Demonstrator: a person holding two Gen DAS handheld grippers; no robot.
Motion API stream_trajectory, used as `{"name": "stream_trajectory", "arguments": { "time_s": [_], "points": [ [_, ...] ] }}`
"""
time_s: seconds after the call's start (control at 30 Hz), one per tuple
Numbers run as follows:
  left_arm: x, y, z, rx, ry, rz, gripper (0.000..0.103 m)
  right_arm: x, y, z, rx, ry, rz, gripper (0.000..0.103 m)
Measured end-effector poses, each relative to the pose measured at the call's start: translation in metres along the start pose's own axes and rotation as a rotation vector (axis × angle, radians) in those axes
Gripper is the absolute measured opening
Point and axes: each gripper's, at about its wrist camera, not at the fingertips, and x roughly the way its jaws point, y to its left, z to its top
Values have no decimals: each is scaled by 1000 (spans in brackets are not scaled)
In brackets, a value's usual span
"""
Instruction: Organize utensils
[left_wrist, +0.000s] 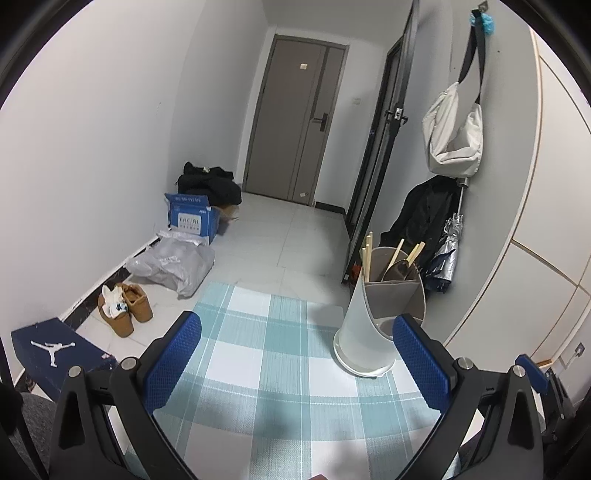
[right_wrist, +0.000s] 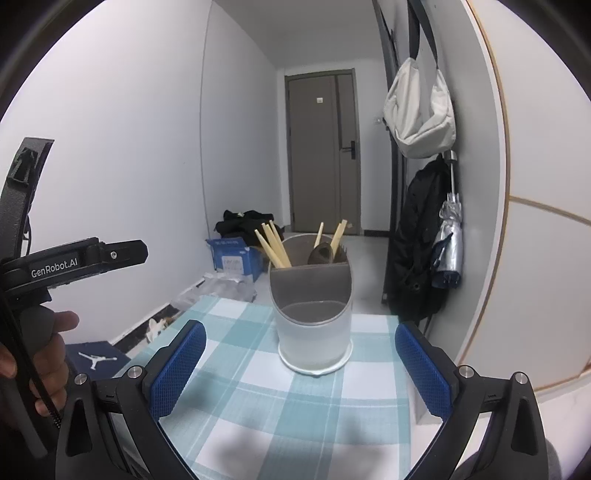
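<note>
So the white cylindrical plastic utensil holder with the grey divided insert (right_wrist: 312, 314) sits upright toward the far end of the blue-and-white checked tablecloth surface (right_wrist: 258, 406), straight ahead of the right tongs (right_wrist: 301, 369) and off to the right side in the left view (left_wrist: 373, 321). Looks like the job is basically done: the pale wooden chopsticks (right_wrist: 273, 245) are bunched in the left rear compartment, and a dark brown wooden spoon (right_wrist: 320, 254) plus a couple more light-handled pieces (right_wrist: 340, 232) lean in the right rear one. The front compartment looks empty as far as I can see. No loose utensils show anywhere on the cloth, so I'd guess nothing's left to sort, though the near edge is partly hidden by the tongs.

Both sets are spread wide with nothing between the blue pads. The left tongs (left_wrist: 297, 365) hover over the cloth, just left of the holder.

Around it: a white shoulder bag (right_wrist: 421, 110) hangs on the wall to the right, a black coat (right_wrist: 417, 251) and a folded silver umbrella (right_wrist: 448, 240) below it. On the floor there's a blue cardboard box (left_wrist: 192, 218), grey plastic bags (left_wrist: 173, 264), tan shoes (left_wrist: 127, 308). Nothing really blocks the holder.
</note>
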Motion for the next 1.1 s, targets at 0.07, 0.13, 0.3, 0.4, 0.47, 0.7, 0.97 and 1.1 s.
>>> {"name": "stream_trajectory", "arguments": {
  "time_s": [0.07,0.13,0.3,0.4,0.47,0.7,0.97,1.1],
  "points": [
    [-1,1,-1,-2,-4,4,102,1,-2,0,16,4,4,103],
    [-2,1,-1,2,-10,13,102,1,-2,0,18,4,2,103],
    [-2,-3,-2,24,-9,10,102,2,-2,-1,13,1,5,103],
    [0,-1,-3,14,3,3,102,3,-2,-1,14,3,4,103],
    [0,0,-3,12,6,4,102,3,-3,-2,18,8,5,103],
    [1,1,-2,17,10,5,102,5,-2,-3,16,14,8,103],
    [-2,-1,-4,33,0,5,102,7,0,-3,6,18,9,103],
    [1,0,-4,35,20,1,102,9,2,-4,3,29,9,103]
  ]
}}
